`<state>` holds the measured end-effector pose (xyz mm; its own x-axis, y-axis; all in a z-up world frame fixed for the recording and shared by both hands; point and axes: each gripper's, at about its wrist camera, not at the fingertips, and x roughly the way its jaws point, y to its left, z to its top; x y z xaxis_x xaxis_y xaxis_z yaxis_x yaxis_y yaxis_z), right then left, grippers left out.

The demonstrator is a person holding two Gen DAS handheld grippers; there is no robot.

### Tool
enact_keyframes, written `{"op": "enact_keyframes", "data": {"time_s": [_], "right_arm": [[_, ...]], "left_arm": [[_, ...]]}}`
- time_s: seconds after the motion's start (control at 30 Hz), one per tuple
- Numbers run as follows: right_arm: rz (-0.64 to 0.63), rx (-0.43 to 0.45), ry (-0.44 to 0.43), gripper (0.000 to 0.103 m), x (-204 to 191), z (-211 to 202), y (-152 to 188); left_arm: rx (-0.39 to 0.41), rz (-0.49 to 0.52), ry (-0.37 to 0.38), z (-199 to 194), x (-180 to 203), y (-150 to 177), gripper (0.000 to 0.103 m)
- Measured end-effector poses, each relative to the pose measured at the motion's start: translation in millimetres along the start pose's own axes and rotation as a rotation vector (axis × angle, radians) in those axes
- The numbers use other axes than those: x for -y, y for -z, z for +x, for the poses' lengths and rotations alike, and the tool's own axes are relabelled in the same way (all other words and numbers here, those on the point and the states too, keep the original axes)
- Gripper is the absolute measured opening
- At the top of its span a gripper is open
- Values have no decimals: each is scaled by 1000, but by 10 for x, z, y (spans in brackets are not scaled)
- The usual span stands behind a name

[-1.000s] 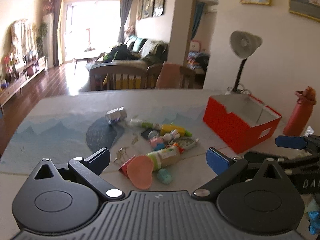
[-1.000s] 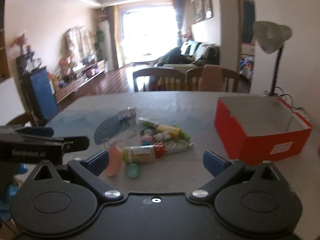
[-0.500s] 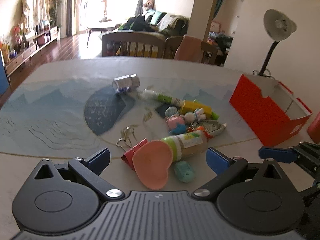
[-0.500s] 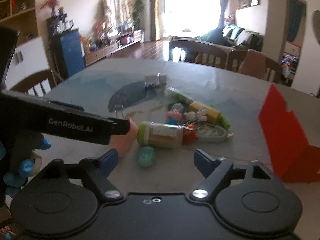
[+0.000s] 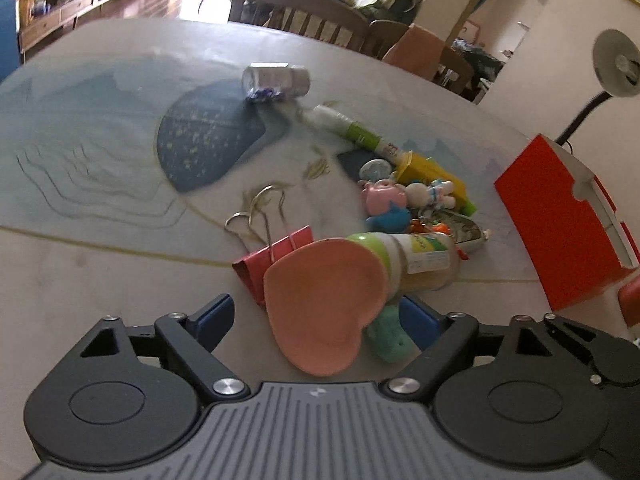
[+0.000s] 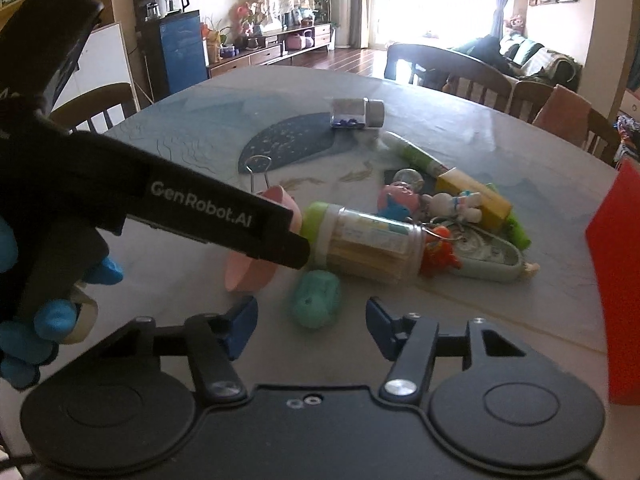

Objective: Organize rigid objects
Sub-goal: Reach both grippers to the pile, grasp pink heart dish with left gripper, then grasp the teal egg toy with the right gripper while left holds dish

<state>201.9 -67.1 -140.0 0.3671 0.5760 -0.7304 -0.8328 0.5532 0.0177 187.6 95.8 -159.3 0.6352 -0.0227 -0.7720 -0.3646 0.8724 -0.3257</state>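
My left claw [image 5: 316, 322] hangs over the near edge of the pile, jaws apart and just been narrowing, with the pink heart-shaped dish [image 5: 326, 304] between them; I can't see either pad pressing it. My right claw [image 6: 312, 326] is half open, also just been closing, with the small teal piece [image 6: 316, 304] lying on the tabletop [image 6: 460, 136] just ahead of the gap, untouched. The left claw's arm crosses in front of the dish in the right view. Beyond lie a green-lidded jar [image 6: 360, 246] on its side, a red binder clip [image 5: 276, 262], toy figures and a glue stick [image 5: 352, 130]. The red box [image 5: 560, 220] stands to the right; I can't see inside it.
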Motion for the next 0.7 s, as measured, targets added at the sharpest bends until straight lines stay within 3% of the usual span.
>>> {"op": "enact_keyframes", "data": {"time_s": [0.23, 0.33, 0.53, 0.7], "right_arm": [[8, -21, -23, 47, 39, 138, -53], [33, -32, -32, 42, 73, 187, -68], [37, -32, -28, 30, 82, 209, -78], [33, -25, -6, 29, 73, 174, -68]], "left_arm": [[-13, -38, 19, 87, -51, -32, 82], [-14, -50, 30, 95, -63, -53, 73], [-15, -49, 30, 90, -39, -49, 66], [-11, -42, 15, 59, -48, -31, 66]]}}
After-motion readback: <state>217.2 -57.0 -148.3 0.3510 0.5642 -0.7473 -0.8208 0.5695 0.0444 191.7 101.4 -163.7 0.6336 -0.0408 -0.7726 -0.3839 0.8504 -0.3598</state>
